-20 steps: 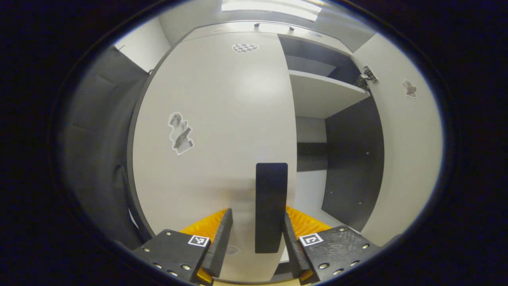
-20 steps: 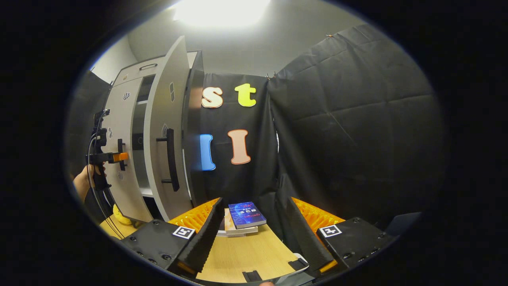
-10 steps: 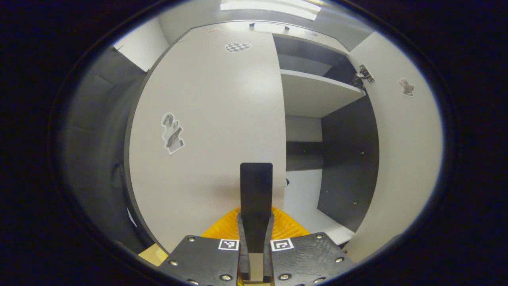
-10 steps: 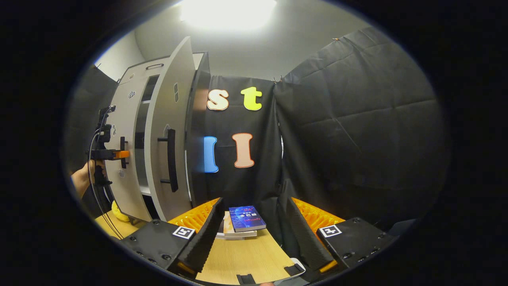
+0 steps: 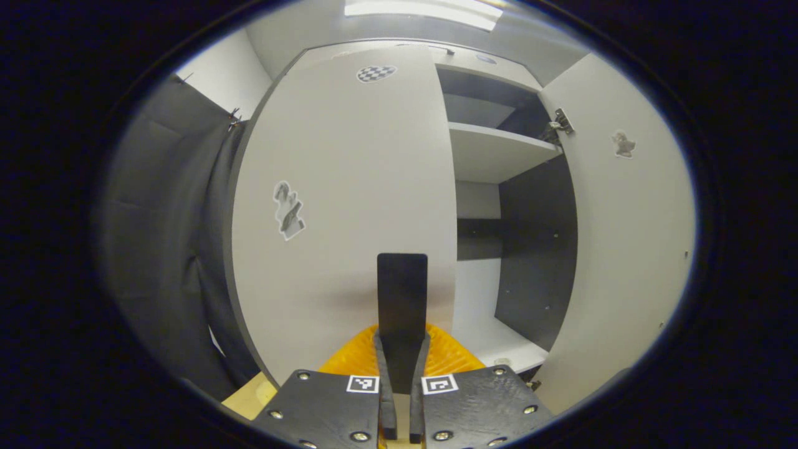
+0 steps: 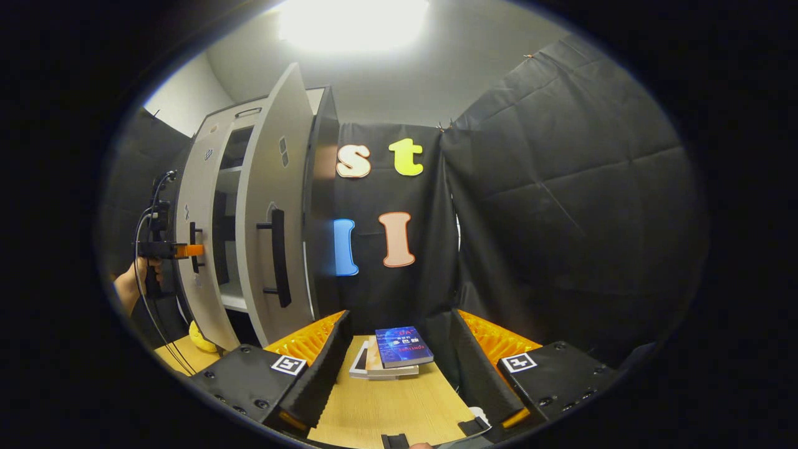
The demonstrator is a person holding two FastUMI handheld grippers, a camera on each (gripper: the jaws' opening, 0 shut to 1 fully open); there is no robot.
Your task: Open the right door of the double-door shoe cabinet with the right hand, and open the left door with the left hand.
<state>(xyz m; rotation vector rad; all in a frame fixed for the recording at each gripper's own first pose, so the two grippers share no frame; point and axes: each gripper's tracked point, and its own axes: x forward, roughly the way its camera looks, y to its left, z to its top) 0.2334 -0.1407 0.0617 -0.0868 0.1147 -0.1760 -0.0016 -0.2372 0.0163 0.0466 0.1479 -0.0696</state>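
In the left gripper view, the pale grey left door [image 5: 349, 174] of the shoe cabinet bears a flat black handle [image 5: 402, 287], and my left gripper [image 5: 402, 352] is shut on its lower part. The right door [image 5: 623, 249] stands wide open at the right, baring a shelf [image 5: 499, 149] and dark inner walls. The right gripper view has the cabinet at the left, the open right door [image 6: 274, 206] with its black bar handle [image 6: 278, 257], and the left gripper [image 6: 184, 251] held by a hand at the left door's handle. My right gripper [image 6: 399, 324] is open over the table, holding nothing.
A stack of books [image 6: 393, 355] lies on the wooden table [image 6: 393, 405] just beyond the right gripper. A yellow object [image 6: 201, 340] sits at the cabinet's foot. Black cloth [image 6: 561, 218] walls the booth to the right and behind.
The left gripper went from open around the left door's handle to shut on it. The left door has since swung a little outward. The right gripper stayed open and drifted slightly.
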